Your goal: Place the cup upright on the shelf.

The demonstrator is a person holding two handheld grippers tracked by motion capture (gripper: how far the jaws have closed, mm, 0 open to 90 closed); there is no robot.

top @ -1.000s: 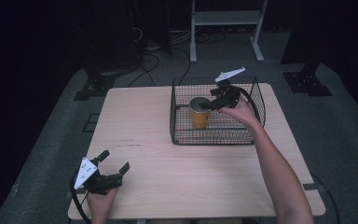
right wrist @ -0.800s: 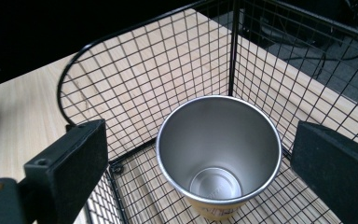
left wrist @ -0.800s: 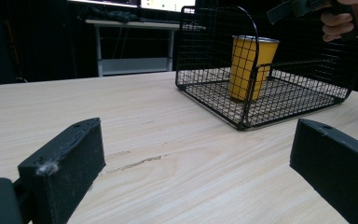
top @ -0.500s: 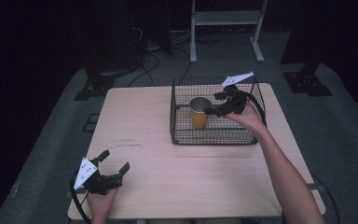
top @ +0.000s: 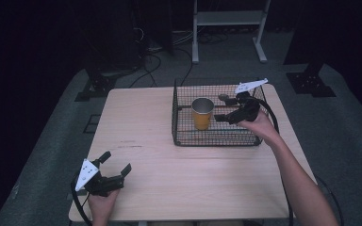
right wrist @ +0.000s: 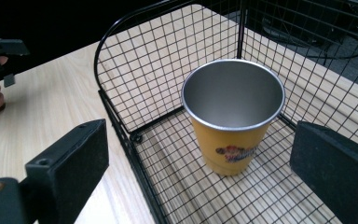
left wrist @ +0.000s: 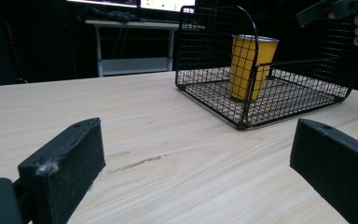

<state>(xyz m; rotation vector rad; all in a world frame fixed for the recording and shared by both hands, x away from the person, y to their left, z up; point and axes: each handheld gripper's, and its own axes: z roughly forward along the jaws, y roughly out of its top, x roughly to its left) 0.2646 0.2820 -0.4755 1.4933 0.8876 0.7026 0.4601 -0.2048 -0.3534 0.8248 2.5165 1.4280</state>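
A yellow metal cup (top: 202, 113) stands upright inside the black wire basket (top: 184, 137), right of centre on the surface (top: 141, 122). The right gripper (top: 222, 109) hovers beside it, spread; the left gripper (top: 115, 165), lower left, is spread too.

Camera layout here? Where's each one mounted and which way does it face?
High view: above the person's side, looking forward and down at the table; both forearms, left claw, right claw.
Left gripper view: low over the tabletop, facing the wire basket; own open jaws.
Right gripper view: above the basket, looking down into the yellow cup; own open jaws.
All share cup and basket.
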